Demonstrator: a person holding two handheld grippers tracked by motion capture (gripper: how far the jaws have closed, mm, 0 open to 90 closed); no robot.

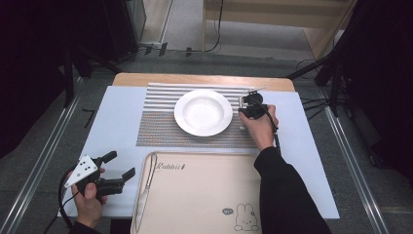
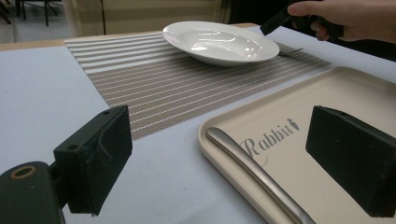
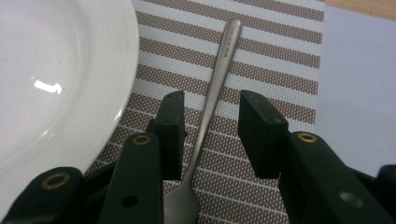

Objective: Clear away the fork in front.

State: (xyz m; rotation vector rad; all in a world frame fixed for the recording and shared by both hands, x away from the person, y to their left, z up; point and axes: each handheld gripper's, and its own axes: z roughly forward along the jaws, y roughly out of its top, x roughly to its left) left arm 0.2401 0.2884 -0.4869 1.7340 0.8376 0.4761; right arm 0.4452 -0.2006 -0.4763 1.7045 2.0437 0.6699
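A white deep plate (image 1: 203, 112) (image 2: 219, 42) (image 3: 56, 70) sits on a striped placemat (image 1: 156, 126) (image 3: 280, 56). Just right of the plate a metal utensil (image 3: 220, 65) lies flat on the mat, handle pointing away. My right gripper (image 1: 249, 103) (image 3: 212, 105) points down over it, a jaw on each side of the handle with a gap to both pads, so it is open. My left gripper (image 1: 117, 168) (image 2: 224, 163) is held low at the near left by the tray's corner, open with nothing between its jaws.
A beige tray (image 1: 204, 195) (image 2: 219, 122) printed with "Rabbit" lies at the near edge, with a metal knife (image 1: 144, 187) (image 2: 254, 175) along its left side. A pale sheet (image 1: 117, 117) covers the table. The person's right hand (image 2: 345, 18) shows beyond the plate.
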